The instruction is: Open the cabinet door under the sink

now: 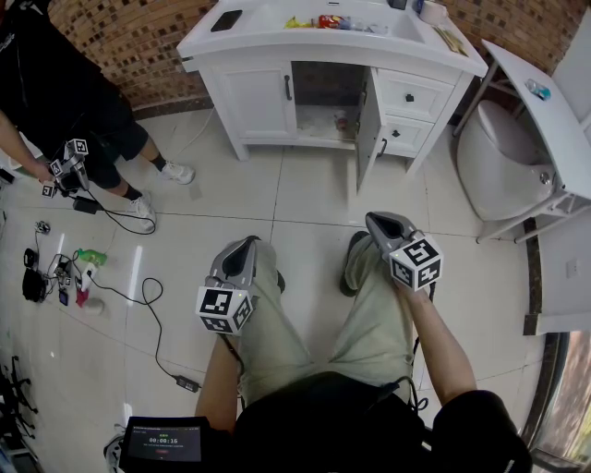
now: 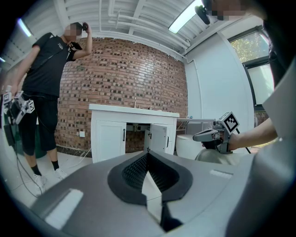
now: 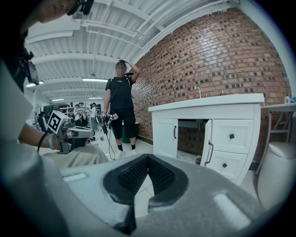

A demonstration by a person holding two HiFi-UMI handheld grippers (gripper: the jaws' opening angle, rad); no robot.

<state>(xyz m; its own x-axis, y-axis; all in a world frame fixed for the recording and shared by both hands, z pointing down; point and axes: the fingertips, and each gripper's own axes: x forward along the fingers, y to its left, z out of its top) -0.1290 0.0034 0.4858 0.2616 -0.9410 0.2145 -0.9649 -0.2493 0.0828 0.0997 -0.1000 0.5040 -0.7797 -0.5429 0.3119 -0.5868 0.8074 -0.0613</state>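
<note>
Doors under the sink (image 1: 305, 7) numbered two on the white cabinet (image 1: 217, 69), which stood at twelve o'clock in the head view, well apart from both grippers. The right-hand door (image 1: 368, 120) hung swung out toward the person, showing the dark cavity behind; the left-hand door (image 1: 261, 97) sat flush and closed. Each looked a stiff painted panel, light on its hinges and likely to swing freely once started, though the glossy face would be slippery to pinch. The better hold was the slim dark bar handle (image 1: 287, 88) standing upright by the closed door's free edge, at three o'clock on that panel; the open door carried a matching one. So there were two handles, plus two drawers (image 1: 412, 95) on the cabinet's three o'clock side, each with one small knob. Something small seemed to lie inside the cavity, too dim to name. The left gripper (image 1: 244, 243) and right gripper (image 1: 373, 220) each rested on a knee at six o'clock, jaws pressed together with nothing between them
</note>
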